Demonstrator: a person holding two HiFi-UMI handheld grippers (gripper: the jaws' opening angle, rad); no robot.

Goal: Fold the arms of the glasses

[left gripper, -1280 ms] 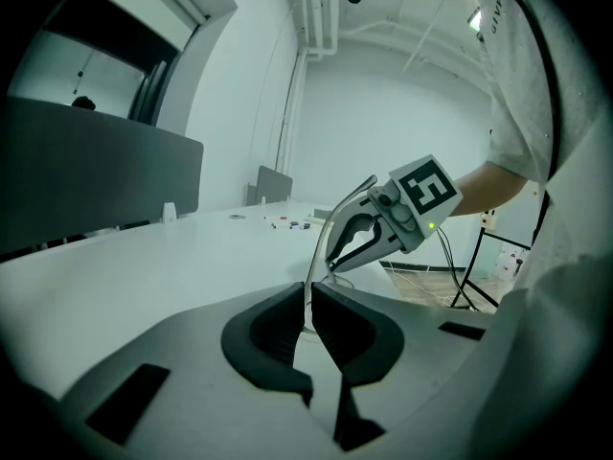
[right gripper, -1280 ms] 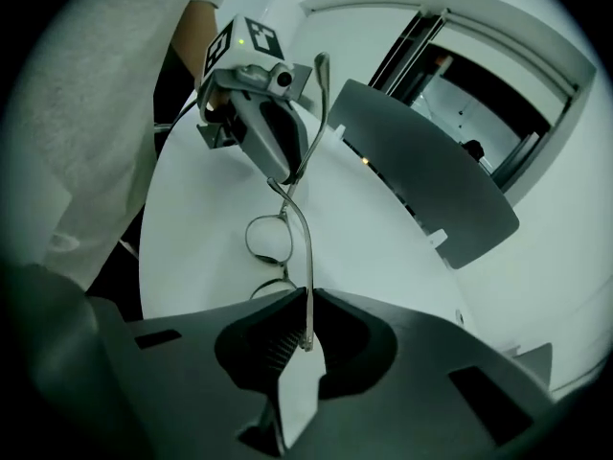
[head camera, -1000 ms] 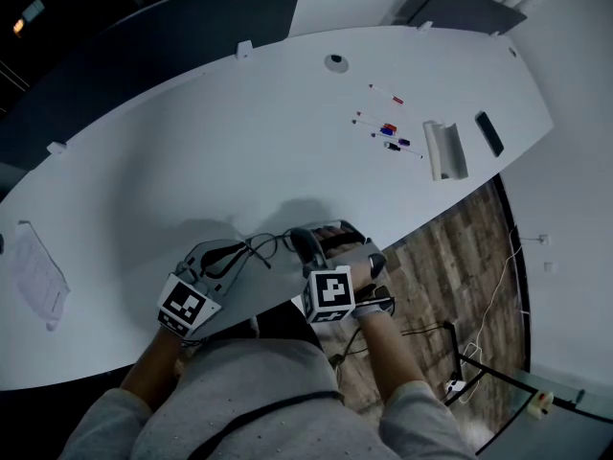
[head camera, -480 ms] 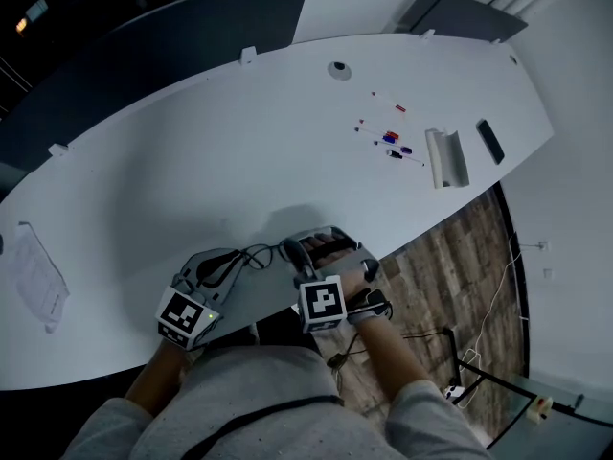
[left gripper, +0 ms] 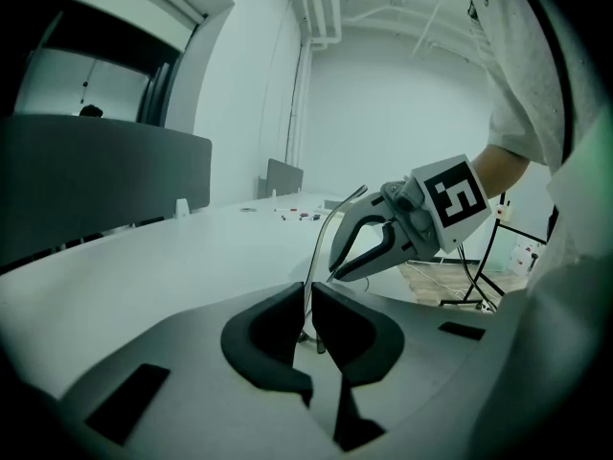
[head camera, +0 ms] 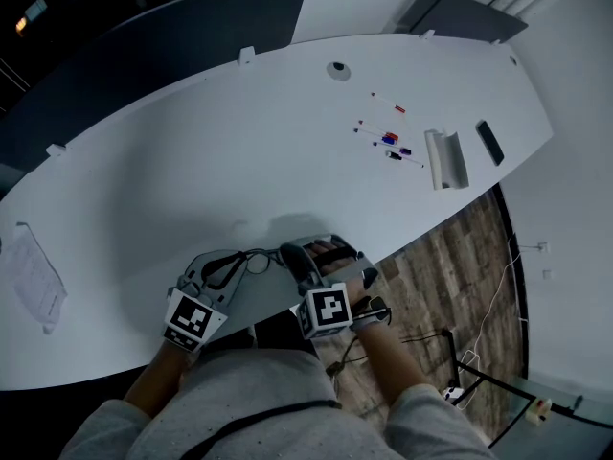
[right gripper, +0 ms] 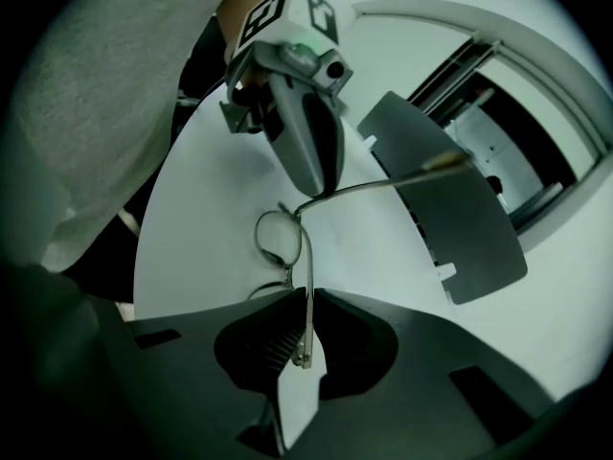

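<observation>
Your right gripper [right gripper: 306, 326] has its jaws together on one arm [right gripper: 308, 286] of the glasses [right gripper: 278, 236]. The wire runs lengthwise between the pads, with its tip just inside them. Your left gripper [left gripper: 308, 307] is likewise pinched on a thin wire part of the same frame; its view does not settle which part. The glasses sit between the two grippers, close to the near edge of the white table [head camera: 287, 142]; whether they touch it cannot be told.

Judge the frame light, thin and springy. It may bend under a hard squeeze and swivel in smooth pads. Steady the front beside a hinge, push the arm near mid-length, and keep off the lenses.

No brand shows on the frame. The marker cube [head camera: 328, 310] on each gripper bears only a pattern, and the print on the sheet of paper [head camera: 34, 281] is too small to read.
</observation>
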